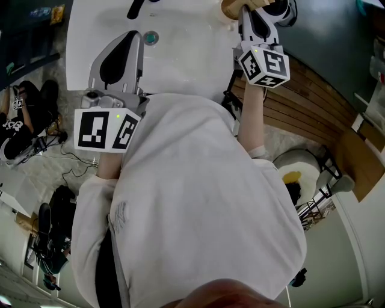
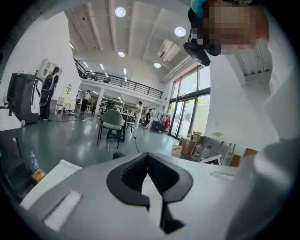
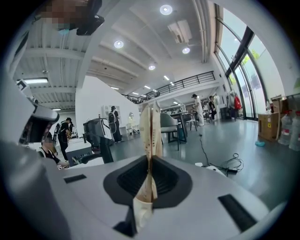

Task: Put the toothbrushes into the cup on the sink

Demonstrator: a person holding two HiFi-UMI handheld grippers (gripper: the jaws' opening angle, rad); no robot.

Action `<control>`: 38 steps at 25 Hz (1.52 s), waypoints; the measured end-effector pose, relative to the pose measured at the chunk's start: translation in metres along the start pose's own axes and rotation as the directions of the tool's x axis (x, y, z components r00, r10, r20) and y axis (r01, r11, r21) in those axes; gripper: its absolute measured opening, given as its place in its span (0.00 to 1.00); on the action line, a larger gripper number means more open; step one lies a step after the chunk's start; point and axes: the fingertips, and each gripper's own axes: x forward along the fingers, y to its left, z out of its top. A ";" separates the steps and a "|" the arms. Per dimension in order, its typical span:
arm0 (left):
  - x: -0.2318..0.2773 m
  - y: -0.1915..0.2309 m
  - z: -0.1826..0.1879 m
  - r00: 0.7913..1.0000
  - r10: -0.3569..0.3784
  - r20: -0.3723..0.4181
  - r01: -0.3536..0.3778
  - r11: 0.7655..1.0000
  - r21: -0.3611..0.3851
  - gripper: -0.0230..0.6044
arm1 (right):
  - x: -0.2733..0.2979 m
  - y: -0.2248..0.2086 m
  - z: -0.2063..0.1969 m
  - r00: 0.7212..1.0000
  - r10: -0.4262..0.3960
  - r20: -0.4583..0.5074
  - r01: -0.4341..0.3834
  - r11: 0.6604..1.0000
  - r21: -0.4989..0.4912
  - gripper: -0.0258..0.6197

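My right gripper (image 1: 257, 18) is at the sink's far right corner, beside a tan cup (image 1: 231, 7) of which only the rim shows. In the right gripper view its jaws (image 3: 150, 158) are shut on a thin beige toothbrush (image 3: 151, 136) that stands upright between them, its end sticking out above the jaws. My left gripper (image 1: 119, 55) hovers over the white sink (image 1: 186, 60), left of the drain (image 1: 150, 38). Its jaws (image 2: 147, 155) meet at the tips with nothing between them. The inside of the cup is hidden.
A black faucet (image 1: 137, 7) sits at the sink's back edge. A slatted wooden board (image 1: 319, 108) runs along the right, with a white round bin (image 1: 299, 162) below it. Dark gear and cables (image 1: 48, 222) lie on the floor at left.
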 end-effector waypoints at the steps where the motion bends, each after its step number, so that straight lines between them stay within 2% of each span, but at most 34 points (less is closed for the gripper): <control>1: 0.000 0.000 0.000 1.000 0.000 0.001 0.000 1.000 -0.001 0.03 | 0.001 0.000 -0.002 1.000 -0.002 -0.007 0.002 1.000 -0.002 0.09; 20: -0.004 -0.002 0.004 1.000 -0.011 0.020 0.011 1.000 -0.004 0.03 | 0.012 0.018 -0.025 0.997 0.017 -0.077 -0.021 0.998 -0.060 0.09; 33: -0.007 -0.002 0.005 0.999 -0.015 0.030 0.015 1.000 -0.002 0.03 | 0.013 0.019 -0.026 0.997 0.012 -0.077 -0.016 0.998 -0.059 0.09; 38: -0.008 -0.002 0.007 0.999 -0.016 0.034 0.016 1.000 -0.001 0.03 | 0.013 0.023 -0.023 0.996 0.022 -0.089 -0.030 0.996 -0.088 0.09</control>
